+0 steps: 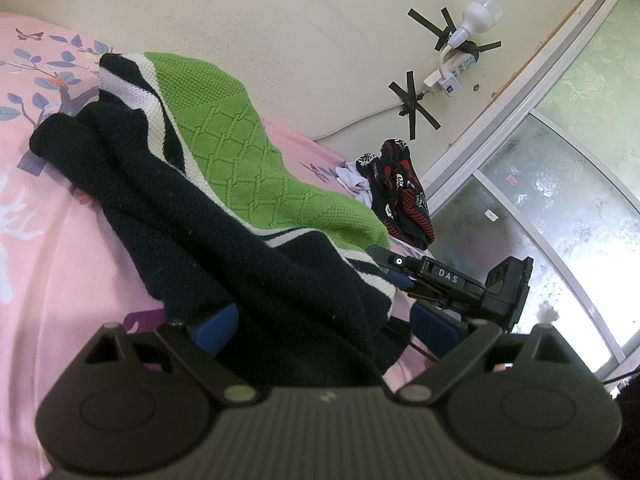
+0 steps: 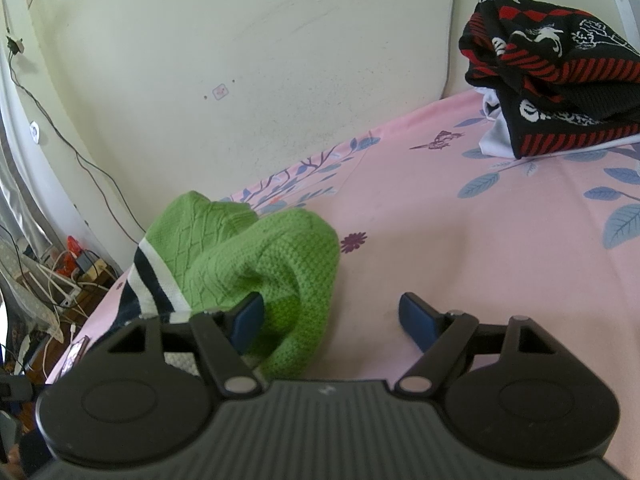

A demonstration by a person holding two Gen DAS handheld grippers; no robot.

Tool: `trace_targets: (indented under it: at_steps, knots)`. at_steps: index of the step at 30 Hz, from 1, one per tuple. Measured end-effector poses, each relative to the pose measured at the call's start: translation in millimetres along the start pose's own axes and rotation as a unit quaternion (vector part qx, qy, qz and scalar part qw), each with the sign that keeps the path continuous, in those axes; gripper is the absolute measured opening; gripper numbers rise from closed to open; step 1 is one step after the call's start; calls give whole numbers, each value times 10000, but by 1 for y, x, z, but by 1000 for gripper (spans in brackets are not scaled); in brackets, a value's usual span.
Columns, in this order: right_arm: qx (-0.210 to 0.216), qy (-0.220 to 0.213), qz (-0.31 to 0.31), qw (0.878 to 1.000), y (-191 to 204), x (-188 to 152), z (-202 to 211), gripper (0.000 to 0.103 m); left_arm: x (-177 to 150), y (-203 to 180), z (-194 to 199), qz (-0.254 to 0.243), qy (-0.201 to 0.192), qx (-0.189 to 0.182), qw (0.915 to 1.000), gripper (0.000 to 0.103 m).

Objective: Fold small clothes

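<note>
On my feeds, the sweater (image 1: 224, 160) is bright green knit with a raised diamond lattice, edged in white and dark navy stripes, its sleeves and lower part solid dark navy. The bedsheet (image 2: 460, 240) under it is pink, printed with blue-grey leaves, purple branches, small dark flowers and butterflies. The folded pile (image 2: 552, 80) I see at the far end is black with red stripes and white motifs, over something white. My left gripper (image 1: 324, 320) and right gripper (image 2: 332, 316) are black with blue pads. The wall (image 2: 240, 40) is cream.
</note>
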State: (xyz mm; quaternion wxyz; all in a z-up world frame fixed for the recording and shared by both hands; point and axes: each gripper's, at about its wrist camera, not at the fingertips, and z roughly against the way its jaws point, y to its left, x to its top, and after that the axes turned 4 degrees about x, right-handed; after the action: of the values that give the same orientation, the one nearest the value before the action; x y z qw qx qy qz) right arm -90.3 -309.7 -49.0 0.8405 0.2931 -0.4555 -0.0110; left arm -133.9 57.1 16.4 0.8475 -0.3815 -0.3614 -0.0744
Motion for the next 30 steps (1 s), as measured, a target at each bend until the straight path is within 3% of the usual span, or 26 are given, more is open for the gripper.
trace_targets:
  at_steps: [19, 21, 23, 26, 28, 30]
  knots:
    - [17, -15, -20, 10000, 3, -1, 0, 75, -2, 2, -2, 24, -35, 29, 10000, 96]
    - [18, 16, 31, 10000, 2, 0, 0, 70, -1, 4, -2, 56, -69, 49, 9999, 94]
    - [78, 94, 106, 9999, 4, -1, -3, 58, -2, 5, -2, 86, -82, 57, 9999, 93]
    - [78, 183, 238, 9995, 9, -3, -6, 29, -1, 6, 1, 86, -101, 60, 9999, 93]
    - [65, 199, 278, 9994, 11, -3, -8, 21, -1, 6, 4, 64, -139, 98, 9998, 94]
    - [54, 207, 256, 9994, 10, -3, -8, 23, 1, 8, 9, 91, -216, 123, 9996, 95]
